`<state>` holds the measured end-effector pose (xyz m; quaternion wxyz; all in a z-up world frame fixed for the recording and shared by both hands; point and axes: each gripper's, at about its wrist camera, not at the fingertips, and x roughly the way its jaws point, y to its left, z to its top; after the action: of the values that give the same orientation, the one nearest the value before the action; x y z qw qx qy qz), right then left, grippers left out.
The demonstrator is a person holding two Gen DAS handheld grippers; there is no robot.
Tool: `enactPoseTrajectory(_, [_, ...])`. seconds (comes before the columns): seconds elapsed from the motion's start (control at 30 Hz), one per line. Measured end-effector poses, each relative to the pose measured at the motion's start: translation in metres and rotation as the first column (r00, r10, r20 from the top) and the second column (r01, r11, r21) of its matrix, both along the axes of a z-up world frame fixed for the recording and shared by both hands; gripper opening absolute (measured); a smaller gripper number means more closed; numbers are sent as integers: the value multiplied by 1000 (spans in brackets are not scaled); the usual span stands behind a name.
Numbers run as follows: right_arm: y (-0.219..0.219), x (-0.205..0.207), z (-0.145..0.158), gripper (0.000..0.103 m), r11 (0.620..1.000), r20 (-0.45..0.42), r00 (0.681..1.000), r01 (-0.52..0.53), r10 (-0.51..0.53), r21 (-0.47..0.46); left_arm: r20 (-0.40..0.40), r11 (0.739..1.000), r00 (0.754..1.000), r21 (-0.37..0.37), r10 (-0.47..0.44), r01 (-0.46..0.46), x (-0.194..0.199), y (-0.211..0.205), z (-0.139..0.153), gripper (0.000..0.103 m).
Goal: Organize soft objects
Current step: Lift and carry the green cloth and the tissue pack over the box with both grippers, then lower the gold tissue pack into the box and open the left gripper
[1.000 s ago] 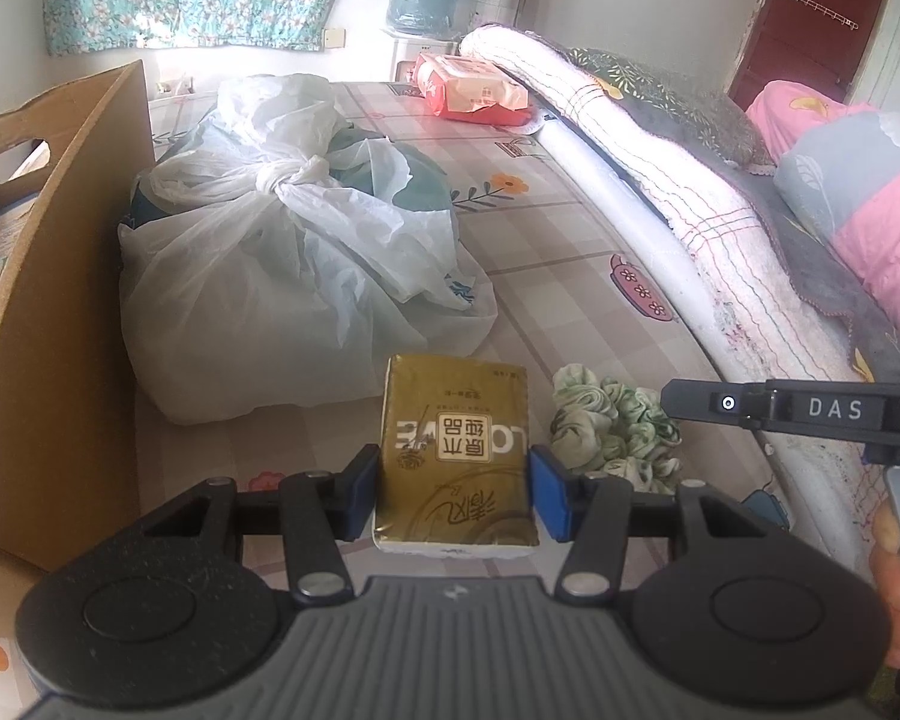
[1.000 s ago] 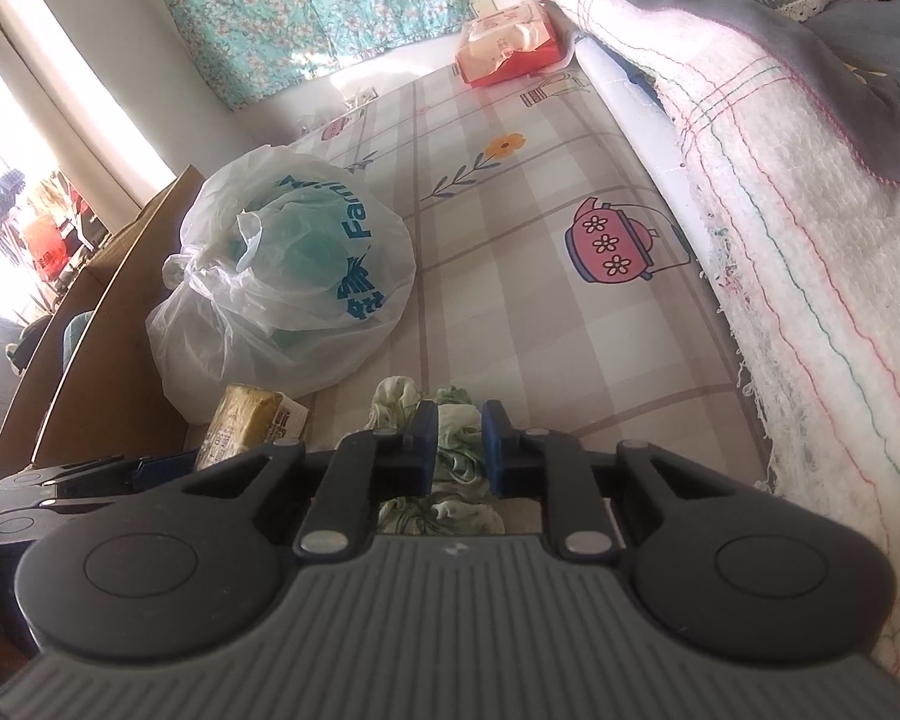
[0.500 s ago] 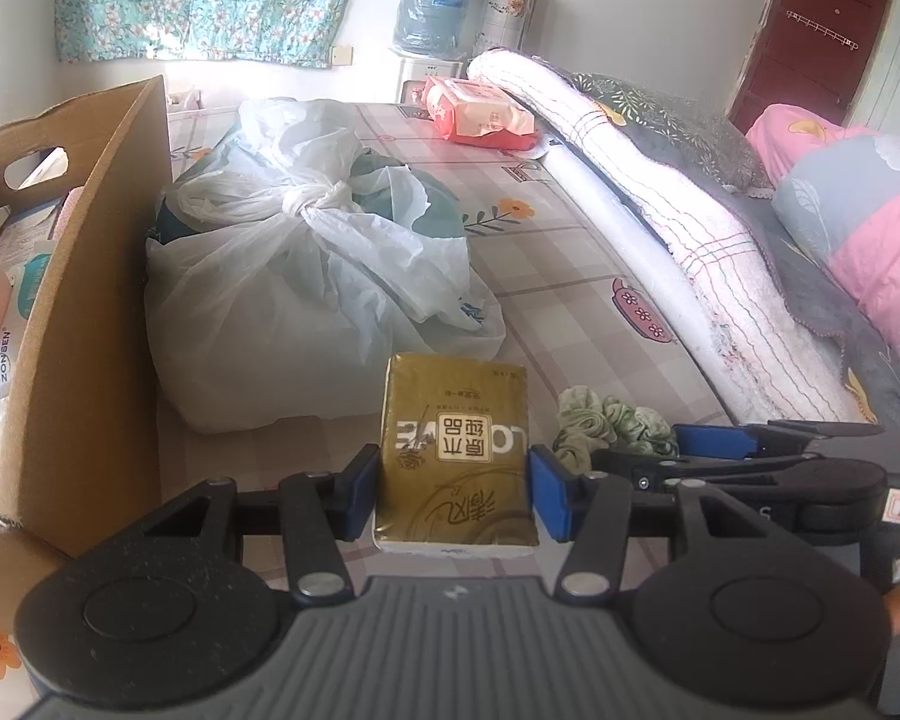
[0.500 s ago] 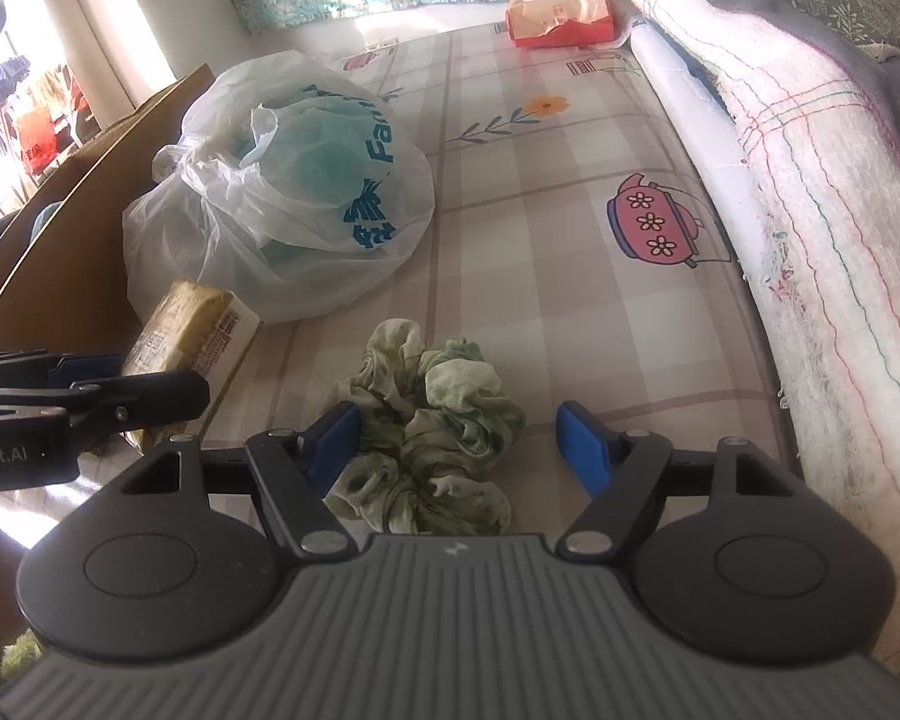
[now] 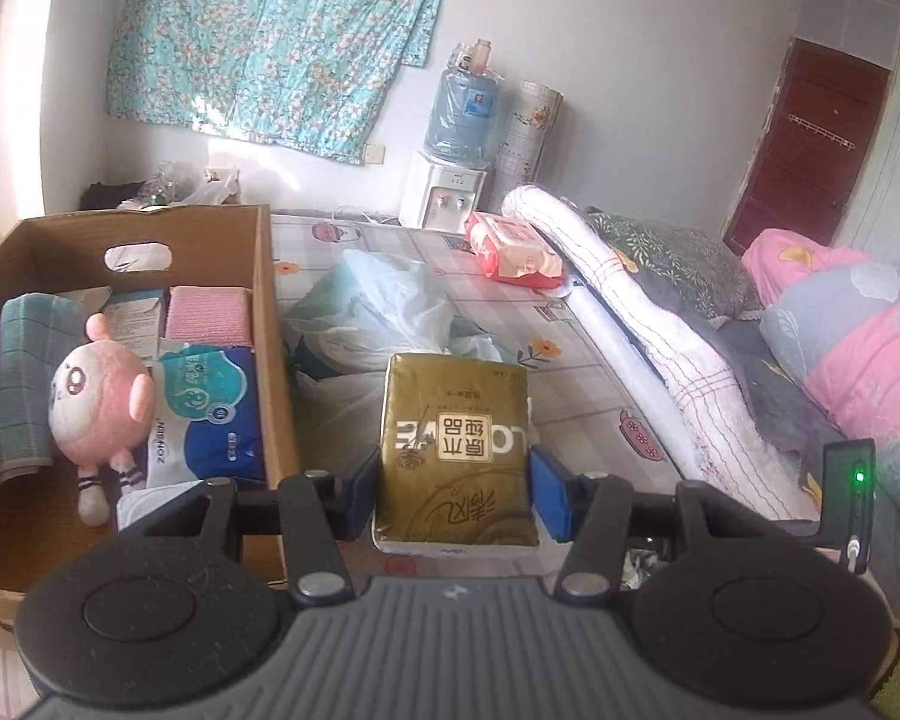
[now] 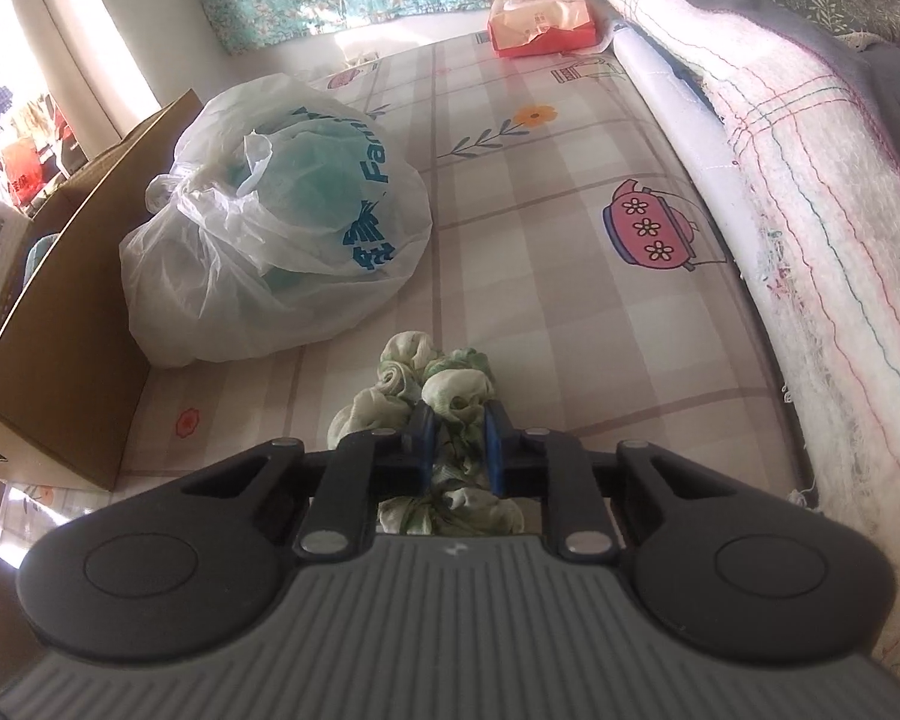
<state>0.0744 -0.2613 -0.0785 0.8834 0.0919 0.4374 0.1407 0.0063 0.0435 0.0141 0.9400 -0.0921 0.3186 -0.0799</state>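
Up front, the tissue pack (image 5: 456,450), gold with its print upside down to the camera, sits clamped between the blue pads of the left gripper (image 5: 457,495), held in the air above the patterned mattress (image 5: 576,384), just right of the box (image 5: 273,360) wall. Down on the mattress, the green scrunchie (image 6: 435,396) is pinched in the right gripper (image 6: 457,444), whose jaws are closed tight on a fold of its fabric; the rest of it bulges out ahead of and behind the pads, resting on the sheet.

Left of the pack the cardboard box stands open, holding a pink plush toy (image 5: 99,396), a blue-and-white pack (image 5: 210,414), a pink cloth (image 5: 210,315) and a teal towel (image 5: 21,360). A knotted white plastic bag (image 6: 276,246) lies beside the box wall, beyond the scrunchie. A red wipes pack (image 6: 540,21) rests near the far edge of the mattress. Rolled bedding (image 6: 810,192) runs along the right side.
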Motion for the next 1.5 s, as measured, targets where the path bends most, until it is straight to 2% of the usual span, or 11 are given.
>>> enactPoseTrajectory(0.17, [6,1,-6,15,1000,-17,1000,17,-17,19,-21,984,984,-9,177,-178,-5,74,10,54])
enactPoseTrajectory(0.27, [10,1,-9,15,999,-20,999,28,-28,25,-58,960,959,27,278,-277,0,113,5,54])
enactPoseTrajectory(0.4, [12,3,-9,15,998,-25,999,42,-41,36,-123,932,924,80,361,-354,10,152,-12,54])
enactPoseTrajectory(0.53, [10,5,-5,15,997,-22,998,64,-63,46,-198,926,905,106,376,-362,19,176,-29,54])
enactPoseTrajectory(0.77, [5,6,12,14,991,3,995,95,-96,90,-284,928,883,128,373,-350,32,189,-46,55])
enactPoseTrajectory(0.93, [9,4,34,14,987,45,994,90,-96,133,-284,927,883,138,374,-348,33,192,-49,60])
enactPoseTrajectory(1.07, [15,4,52,14,985,82,993,73,-87,156,-286,925,879,124,381,-360,31,195,-50,60])
enactPoseTrajectory(1.2, [32,5,79,14,982,123,992,7,-31,190,-264,919,880,93,395,-384,23,201,-44,60])
enactPoseTrajectory(1.33, [60,10,114,14,967,190,979,-122,79,224,-210,904,880,82,426,-419,13,205,-31,65])
enactPoseTrajectory(1.4, [83,15,133,14,945,224,962,-209,153,252,-173,898,881,83,440,-432,6,205,-23,69])
enactPoseTrajectory(1.5, [121,25,152,14,892,247,931,-337,268,302,-129,887,878,81,461,-454,-3,208,-10,76])
